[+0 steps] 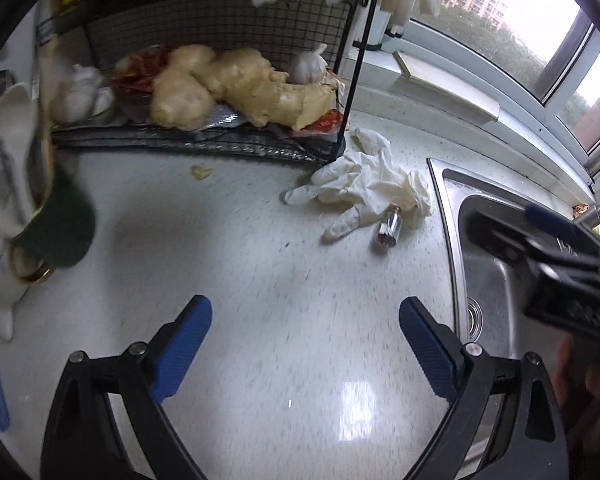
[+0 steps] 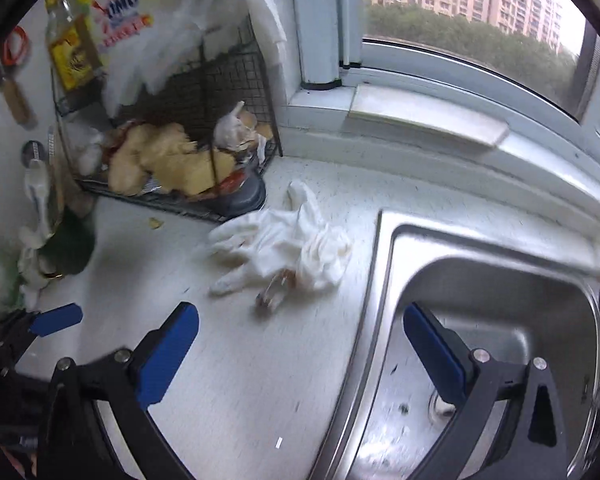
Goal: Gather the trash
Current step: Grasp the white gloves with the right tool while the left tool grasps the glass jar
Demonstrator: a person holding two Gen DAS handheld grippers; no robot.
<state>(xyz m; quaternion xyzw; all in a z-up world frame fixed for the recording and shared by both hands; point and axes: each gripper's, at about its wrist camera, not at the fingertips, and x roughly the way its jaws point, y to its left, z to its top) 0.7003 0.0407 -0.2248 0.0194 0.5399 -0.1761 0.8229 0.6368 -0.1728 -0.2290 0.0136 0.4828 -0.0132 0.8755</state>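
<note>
Crumpled white disposable gloves (image 1: 364, 184) (image 2: 284, 248) lie on the speckled white countertop (image 1: 240, 260) beside the sink. A small glass bottle (image 1: 389, 230) (image 2: 274, 290) lies on its side at their near edge. A small yellowish scrap (image 1: 201, 172) (image 2: 155, 223) rests in front of the wire rack. My left gripper (image 1: 305, 340) is open and empty over bare counter, well short of the gloves. My right gripper (image 2: 300, 344) is open and empty, straddling the sink's left rim; it also shows at the right of the left wrist view (image 1: 540, 248).
A black wire rack (image 1: 204, 136) (image 2: 204, 92) holding ginger and garlic stands at the back. The steel sink (image 1: 484, 264) (image 2: 500, 312) lies to the right, under a window ledge (image 2: 428, 116). A white and green holder with utensils (image 1: 32, 216) stands on the left.
</note>
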